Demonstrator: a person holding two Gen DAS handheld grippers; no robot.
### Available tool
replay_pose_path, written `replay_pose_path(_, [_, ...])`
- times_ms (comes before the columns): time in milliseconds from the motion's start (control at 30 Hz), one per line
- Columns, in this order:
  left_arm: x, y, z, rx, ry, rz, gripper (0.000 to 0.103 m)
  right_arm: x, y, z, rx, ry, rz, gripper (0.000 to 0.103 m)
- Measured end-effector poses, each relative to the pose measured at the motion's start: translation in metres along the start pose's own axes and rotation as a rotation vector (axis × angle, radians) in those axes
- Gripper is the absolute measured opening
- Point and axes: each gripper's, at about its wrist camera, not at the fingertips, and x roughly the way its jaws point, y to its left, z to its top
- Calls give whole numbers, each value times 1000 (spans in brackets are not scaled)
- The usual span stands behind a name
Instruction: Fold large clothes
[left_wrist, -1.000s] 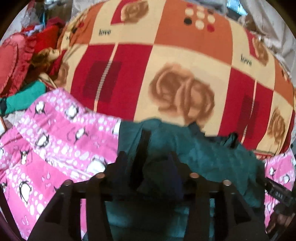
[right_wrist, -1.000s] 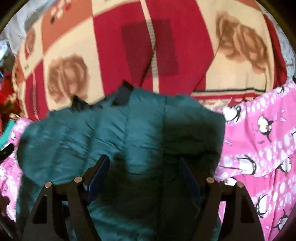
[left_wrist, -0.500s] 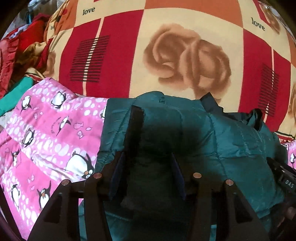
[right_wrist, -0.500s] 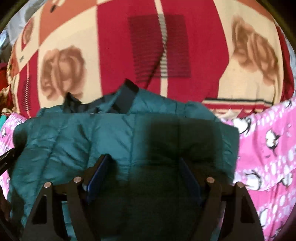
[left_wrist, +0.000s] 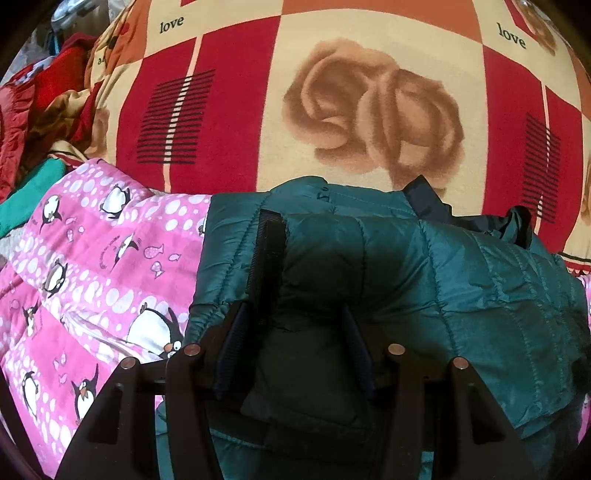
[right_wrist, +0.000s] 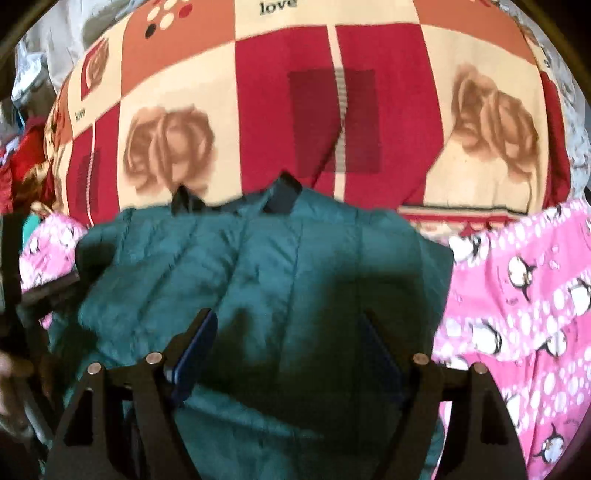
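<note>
Teal puffer jacket (left_wrist: 461, 288) lies folded on pink penguin blanket (left_wrist: 92, 258), long axis running L-R, just short of rose blanket (left_wrist: 369, 110). Both grippers are directly above it: L gripper (left_wrist: 291, 347) half-open, jaws just been opening, padding bulging between but not pinched; R gripper (right_wrist: 288, 354) wide, holding 0.

We see the left gripper (left_wrist: 291, 350) low over a teal quilted jacket (left_wrist: 461, 280), its jaws having just been opening, a dark padded fold of the jacket between them. The jacket lies across a pink penguin-print blanket (left_wrist: 96, 266) and against a red and cream rose-patterned blanket (left_wrist: 369, 110) marked "love".
</note>
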Motion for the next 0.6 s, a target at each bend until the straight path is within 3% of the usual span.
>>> replay_pose_path(233, [2,-2,-1,6,-7,4,31,41,-3,-12,-6,40,-27,83])
replay_pose_path(367, [2,-2,-2,7,-12,5,31,26,-4,-11,7,46,-21,83])
replay_pose_path(500, [1,-3,-2,9,-21,9,31,-5,-13,-14,40,-16,-6,83])
replay_pose_path(600, [1,-4,-2,14,-24,14,31,0,-20,-18,32,17,-45,83])
